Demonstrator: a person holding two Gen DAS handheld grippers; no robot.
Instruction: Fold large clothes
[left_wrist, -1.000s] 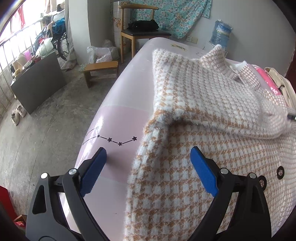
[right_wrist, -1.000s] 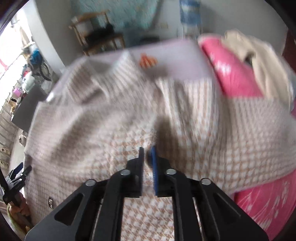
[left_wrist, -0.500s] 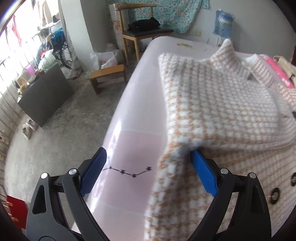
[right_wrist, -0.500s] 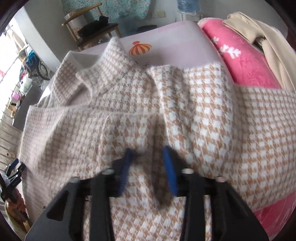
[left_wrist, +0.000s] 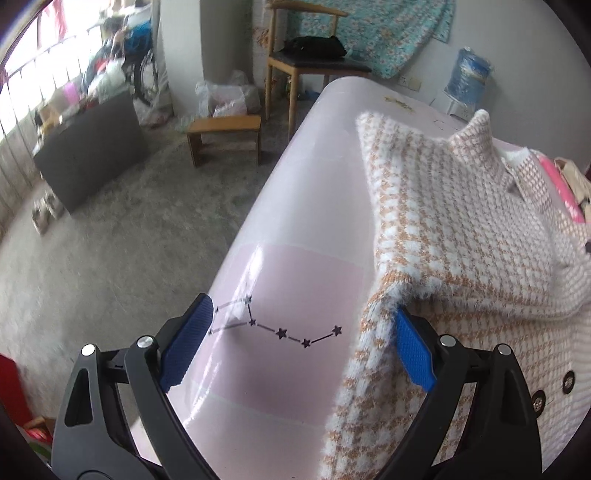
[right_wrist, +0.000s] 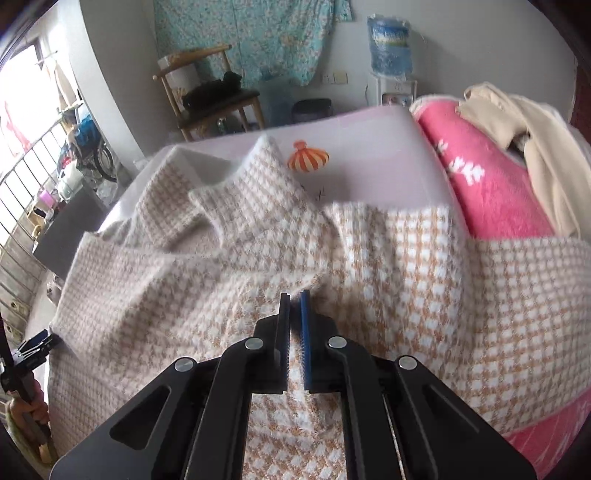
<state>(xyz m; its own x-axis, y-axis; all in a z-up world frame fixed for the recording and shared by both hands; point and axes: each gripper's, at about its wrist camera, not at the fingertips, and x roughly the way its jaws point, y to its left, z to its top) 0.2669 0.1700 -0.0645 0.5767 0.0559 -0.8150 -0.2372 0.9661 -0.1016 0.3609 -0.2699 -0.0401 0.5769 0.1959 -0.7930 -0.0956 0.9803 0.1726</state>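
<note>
A fluffy tan-and-white houndstooth coat (left_wrist: 461, 236) lies on a bed with a pale pink sheet (left_wrist: 303, 206), one side folded over its front. My left gripper (left_wrist: 303, 308) hangs open over the sheet's star print. Its right pad (left_wrist: 412, 349) touches the coat's folded left edge, and only sheet lies between the fingers. In the right wrist view my right gripper (right_wrist: 294, 295) sits low over the middle of the coat (right_wrist: 406, 266) at a ridge of cloth. Its jaws are closing to a thin slit, with no cloth visible between the pads.
A pink blanket (right_wrist: 487, 184) with a cream garment (right_wrist: 535, 140) on it borders the coat's right side. Beyond the bed's left edge the floor drops away, with a low wooden stool (left_wrist: 225, 129), a chair (left_wrist: 314, 62) and a dark cabinet (left_wrist: 88, 147).
My left gripper has slid left off the coat, so sheet now fills its gap. The right gripper's jaws stood apart around a fold half a second ago and are now together.
</note>
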